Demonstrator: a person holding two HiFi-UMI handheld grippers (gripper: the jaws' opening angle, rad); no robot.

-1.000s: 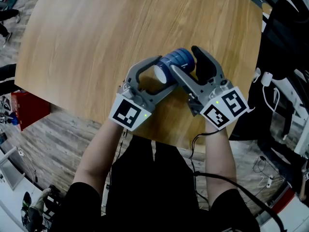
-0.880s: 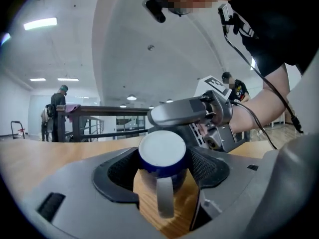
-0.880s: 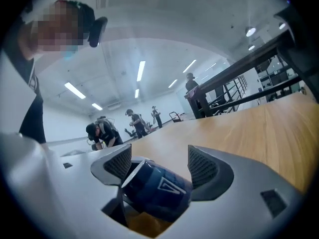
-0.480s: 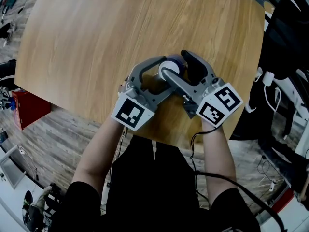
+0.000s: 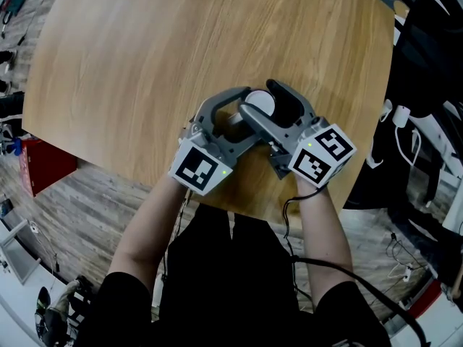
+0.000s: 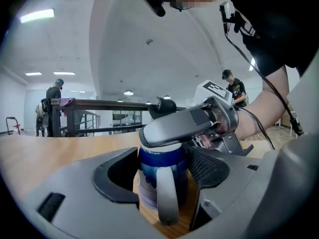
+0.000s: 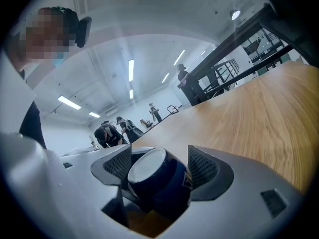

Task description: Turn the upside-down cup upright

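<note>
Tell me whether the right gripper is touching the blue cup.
Touching. The right gripper view shows the blue cup wedged between the jaws of the right gripper, both jaws pressed against its sides with no gap.

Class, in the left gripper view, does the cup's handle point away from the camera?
No: the handle of the cup faces the camera, in front of the blue body between the jaws.

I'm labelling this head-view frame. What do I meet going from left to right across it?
red box → left gripper's marker cube → cup → right gripper's marker cube → white plug
</note>
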